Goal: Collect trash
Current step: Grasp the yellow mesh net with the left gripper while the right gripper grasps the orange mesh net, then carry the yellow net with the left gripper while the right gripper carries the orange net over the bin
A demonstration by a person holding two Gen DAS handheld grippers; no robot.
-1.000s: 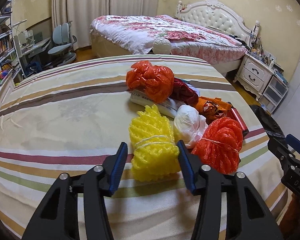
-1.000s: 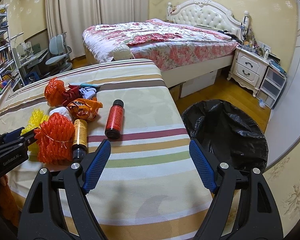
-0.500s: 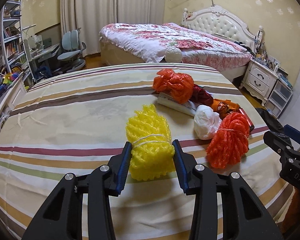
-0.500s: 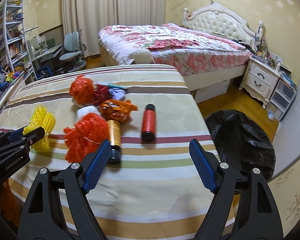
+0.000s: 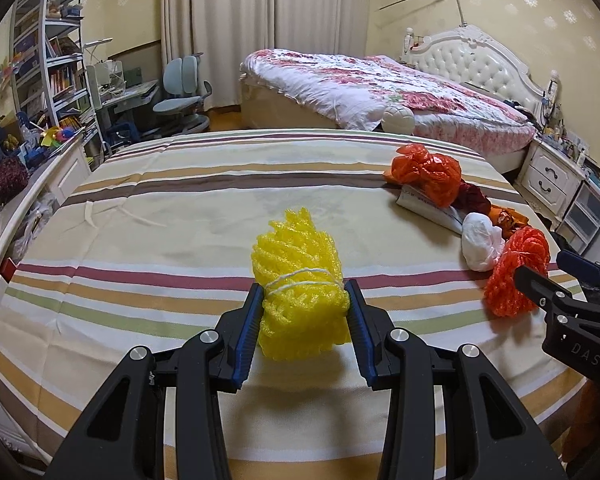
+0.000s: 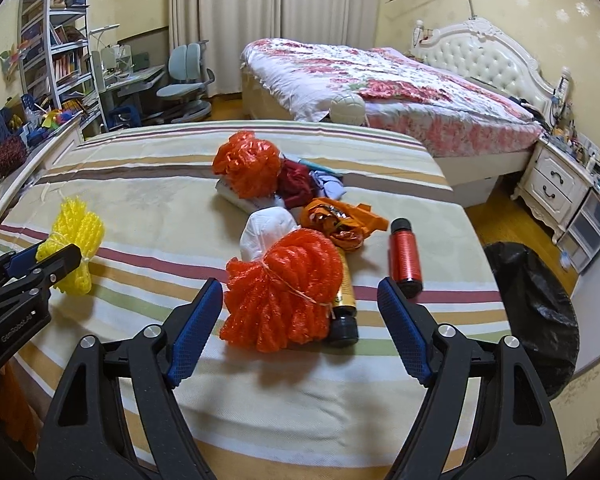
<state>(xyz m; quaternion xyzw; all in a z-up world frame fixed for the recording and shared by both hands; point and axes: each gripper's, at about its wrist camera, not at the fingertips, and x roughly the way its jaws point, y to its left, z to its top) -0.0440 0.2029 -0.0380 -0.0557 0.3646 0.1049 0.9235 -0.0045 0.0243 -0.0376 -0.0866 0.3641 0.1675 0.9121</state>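
left gripper (image 5: 302, 308) now clamped on yellow foam net (image 5: 299, 280), right gripper (image 6: 300, 316) swung over to orange foam net (image 6: 284, 292)

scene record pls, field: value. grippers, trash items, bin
left gripper: shut on yellow foam net, net over the striped bedspread
right gripper: open, aimed at orange foam net, not touching it
other trash: orange plastic bag, white wad, orange wrapper, red bottle, gold bottle partly under the orange foam net
bin: black trash bag on the floor, right of the bedspread
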